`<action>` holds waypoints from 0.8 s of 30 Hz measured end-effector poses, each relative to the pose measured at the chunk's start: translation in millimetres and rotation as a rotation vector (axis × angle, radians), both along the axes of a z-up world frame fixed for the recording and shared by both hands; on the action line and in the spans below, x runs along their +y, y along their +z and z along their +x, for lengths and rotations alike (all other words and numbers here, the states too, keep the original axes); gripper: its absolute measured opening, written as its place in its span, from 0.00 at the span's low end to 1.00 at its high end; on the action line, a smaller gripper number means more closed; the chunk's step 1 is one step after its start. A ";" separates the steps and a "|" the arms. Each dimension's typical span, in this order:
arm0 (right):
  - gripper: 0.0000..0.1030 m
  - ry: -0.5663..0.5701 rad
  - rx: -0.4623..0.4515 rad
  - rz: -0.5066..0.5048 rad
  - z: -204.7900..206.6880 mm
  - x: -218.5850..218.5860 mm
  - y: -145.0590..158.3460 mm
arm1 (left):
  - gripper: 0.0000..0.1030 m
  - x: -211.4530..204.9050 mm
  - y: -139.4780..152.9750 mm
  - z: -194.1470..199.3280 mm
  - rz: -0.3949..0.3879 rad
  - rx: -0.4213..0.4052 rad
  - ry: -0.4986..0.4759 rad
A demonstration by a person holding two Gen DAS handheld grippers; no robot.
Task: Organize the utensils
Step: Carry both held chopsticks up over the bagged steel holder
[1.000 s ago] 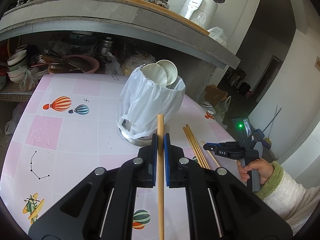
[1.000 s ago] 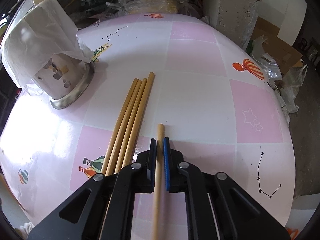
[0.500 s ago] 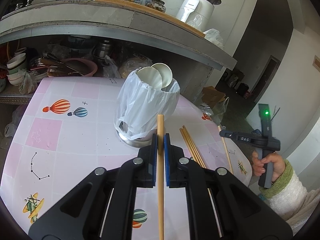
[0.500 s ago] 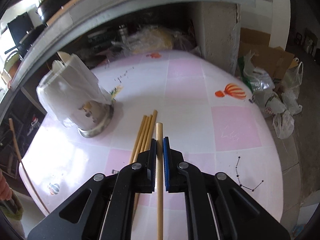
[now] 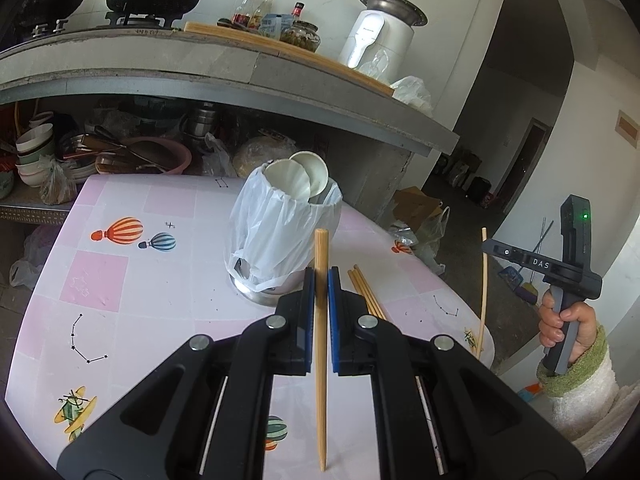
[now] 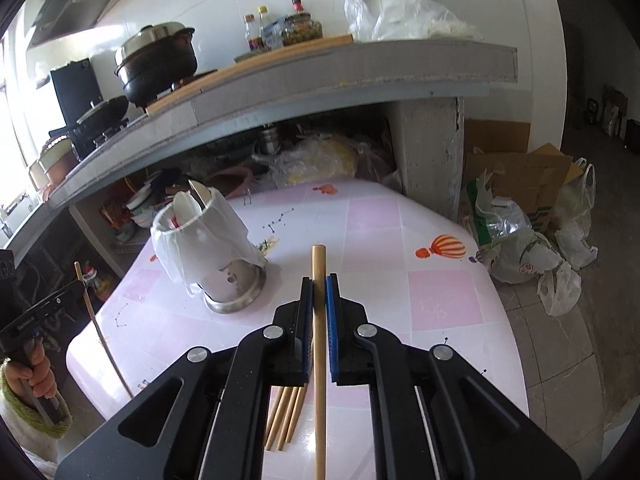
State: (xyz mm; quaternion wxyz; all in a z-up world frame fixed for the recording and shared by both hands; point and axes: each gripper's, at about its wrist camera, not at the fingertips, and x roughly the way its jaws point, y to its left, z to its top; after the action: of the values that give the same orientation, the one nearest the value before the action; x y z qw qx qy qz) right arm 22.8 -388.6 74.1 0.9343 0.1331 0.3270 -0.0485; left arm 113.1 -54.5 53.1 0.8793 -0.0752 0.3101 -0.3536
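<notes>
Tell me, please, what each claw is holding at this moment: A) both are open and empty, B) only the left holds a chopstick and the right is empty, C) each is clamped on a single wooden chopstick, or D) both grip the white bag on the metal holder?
C: the left claw is shut on one chopstick and the right claw on another chopstick, both lifted above the table.

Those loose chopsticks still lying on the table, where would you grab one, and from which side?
Take a loose chopstick near its middle, from above, with the tool's pads across its width. The sticks lie flat on the table and touch side by side, so take an outer one.
</notes>
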 end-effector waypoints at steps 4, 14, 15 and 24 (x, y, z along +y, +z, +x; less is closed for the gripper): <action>0.07 0.007 -0.053 -0.004 -5.8 2.8 17.7 | 0.05 3.2 15.3 -2.2 -0.027 -0.033 0.002; 0.07 0.033 -0.166 0.018 -5.7 14.5 52.4 | 0.05 5.2 79.1 11.1 -0.098 -0.161 0.001; 0.07 0.037 -0.173 0.028 -4.5 14.7 54.7 | 0.05 5.1 87.7 13.8 -0.108 -0.175 0.000; 0.07 0.066 -0.229 0.031 5.0 20.0 74.5 | 0.05 -13.7 156.4 54.6 -0.117 -0.311 0.037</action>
State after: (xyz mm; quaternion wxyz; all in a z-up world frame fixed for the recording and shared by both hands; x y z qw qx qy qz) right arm 27.8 -368.6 148.6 0.9645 0.1416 0.2228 0.0028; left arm 167.8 -68.2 209.4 0.9172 -0.0762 0.1477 -0.3620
